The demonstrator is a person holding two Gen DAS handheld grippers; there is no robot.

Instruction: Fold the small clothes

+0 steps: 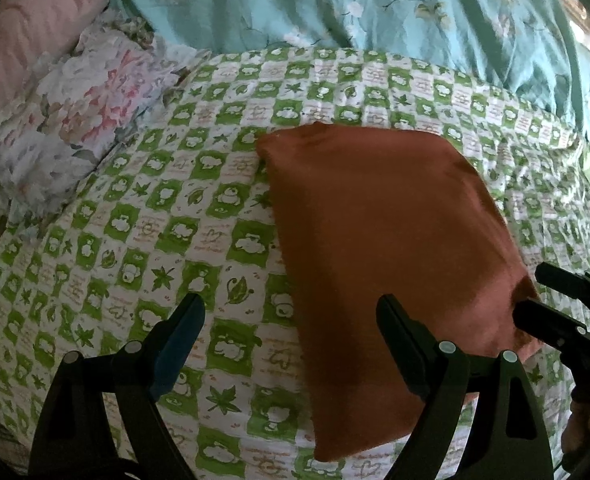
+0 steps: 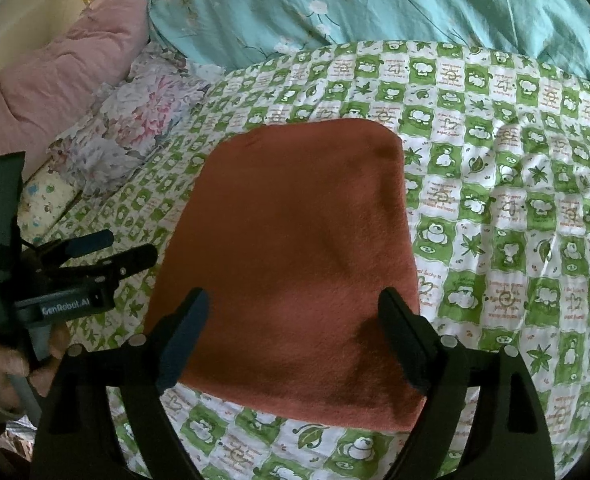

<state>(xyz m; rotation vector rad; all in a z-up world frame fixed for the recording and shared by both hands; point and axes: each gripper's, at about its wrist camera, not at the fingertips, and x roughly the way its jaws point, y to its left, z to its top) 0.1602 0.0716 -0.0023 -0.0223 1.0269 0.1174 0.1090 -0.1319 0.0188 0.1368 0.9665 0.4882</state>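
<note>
Both fingers of my left gripper (image 1: 291,344) spread, right gripper (image 2: 295,340) likewise, folded rust cloth (image 2: 291,264) flat on green-checked sheet (image 2: 495,200).

A bed fills the room, spread with a green-and-white checked quilt (image 2: 495,208) printed with leaves and bears. Behind it lie a teal floral duvet (image 2: 335,4), a pink quilted blanket (image 2: 55,92) and a flowered pillow (image 1: 67,120). Daylight is soft.
</note>
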